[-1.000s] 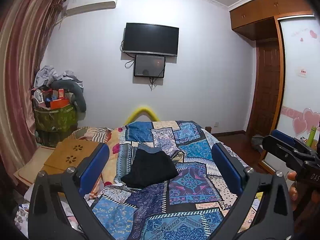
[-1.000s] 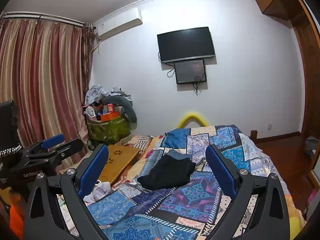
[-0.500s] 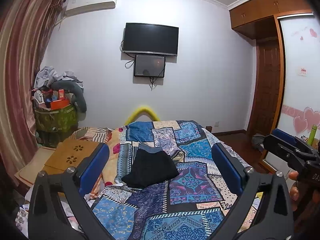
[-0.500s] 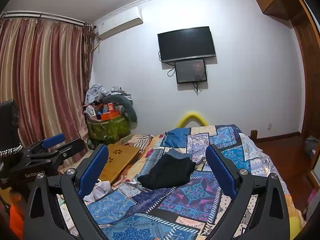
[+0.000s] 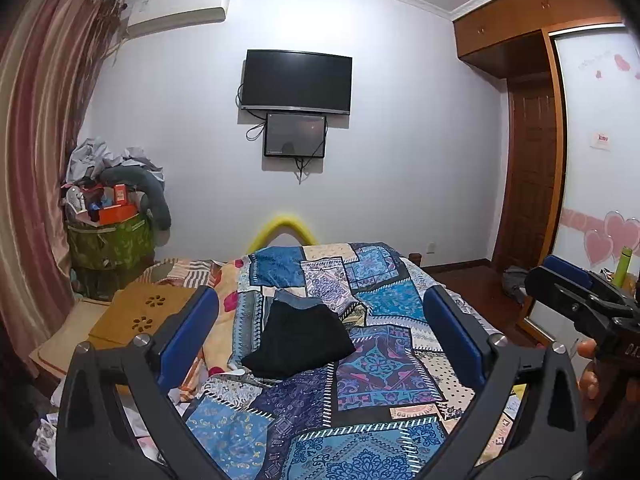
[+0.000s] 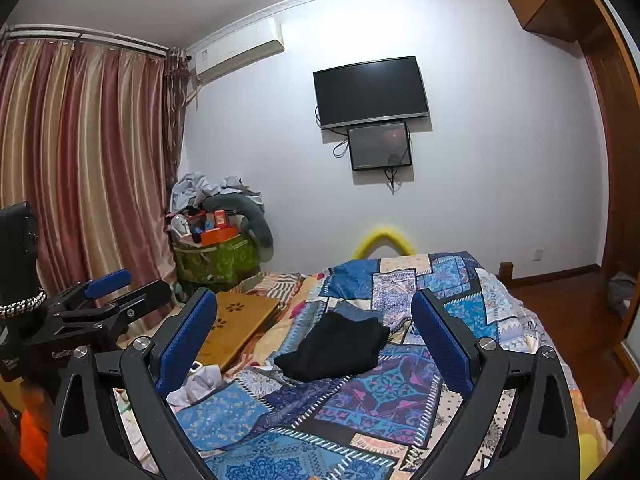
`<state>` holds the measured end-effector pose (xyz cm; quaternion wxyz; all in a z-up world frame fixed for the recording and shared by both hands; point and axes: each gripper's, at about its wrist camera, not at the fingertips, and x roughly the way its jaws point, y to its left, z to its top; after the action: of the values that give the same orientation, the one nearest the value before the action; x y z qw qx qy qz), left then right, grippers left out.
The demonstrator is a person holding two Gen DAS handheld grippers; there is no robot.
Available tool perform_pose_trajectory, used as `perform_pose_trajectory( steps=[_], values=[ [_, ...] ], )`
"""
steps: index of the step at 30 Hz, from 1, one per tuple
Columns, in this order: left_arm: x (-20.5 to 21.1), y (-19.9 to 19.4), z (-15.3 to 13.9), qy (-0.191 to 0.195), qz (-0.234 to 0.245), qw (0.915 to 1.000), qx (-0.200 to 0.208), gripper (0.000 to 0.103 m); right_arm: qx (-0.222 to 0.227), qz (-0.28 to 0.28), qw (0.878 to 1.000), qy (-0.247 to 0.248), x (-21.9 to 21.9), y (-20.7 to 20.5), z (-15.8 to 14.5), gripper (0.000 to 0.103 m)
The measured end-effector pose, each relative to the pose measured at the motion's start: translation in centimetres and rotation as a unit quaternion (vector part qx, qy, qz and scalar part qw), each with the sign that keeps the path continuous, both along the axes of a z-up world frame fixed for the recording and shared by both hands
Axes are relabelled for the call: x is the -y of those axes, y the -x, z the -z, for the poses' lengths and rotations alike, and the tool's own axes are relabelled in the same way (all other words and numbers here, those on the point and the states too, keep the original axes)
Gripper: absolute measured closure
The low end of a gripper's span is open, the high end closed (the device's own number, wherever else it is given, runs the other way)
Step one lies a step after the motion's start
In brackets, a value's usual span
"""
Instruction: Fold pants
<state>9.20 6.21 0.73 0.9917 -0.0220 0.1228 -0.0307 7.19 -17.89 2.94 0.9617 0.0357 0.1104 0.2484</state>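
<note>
- Down at the bottom of the left wrist view, the left gripper (image 5: 320, 332) sits with its blue-padded jaws spread wide, nothing between them.
- Same deal in the right wrist view: right gripper (image 6: 314, 332) is wide apart too, holding nothing.
- Each one shows up at the side of the other's frame, the right one at the right edge, the left one at the left edge.
- Mid-frame, the black pants (image 5: 298, 338) lie folded in a compact bundle on the patchwork bedspread (image 5: 372, 364), well clear of both grippers.
- Left of the bed there's a wooden board (image 6: 236, 322) with flower cutouts.
- Further back, a green basket (image 5: 110, 240) piled with stuff.
- Far wall, upper middle: a TV (image 5: 298, 81).
</note>
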Motion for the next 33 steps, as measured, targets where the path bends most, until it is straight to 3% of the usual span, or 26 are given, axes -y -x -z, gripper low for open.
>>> perform_pose_trajectory(
  steps=[16,33],
  values=[
    [1.0,0.7,-0.2,-0.016,0.011,0.9998,0.006,0.000,0.000,0.005,1.000,-0.002,0.6,0.1,-0.1,0.006],
    [0.9,0.4,0.2,-0.005,0.016,0.9998,-0.010,0.000,-0.009,0.006,1.000,-0.004,0.7,-0.1,0.2,0.006]
  ],
)
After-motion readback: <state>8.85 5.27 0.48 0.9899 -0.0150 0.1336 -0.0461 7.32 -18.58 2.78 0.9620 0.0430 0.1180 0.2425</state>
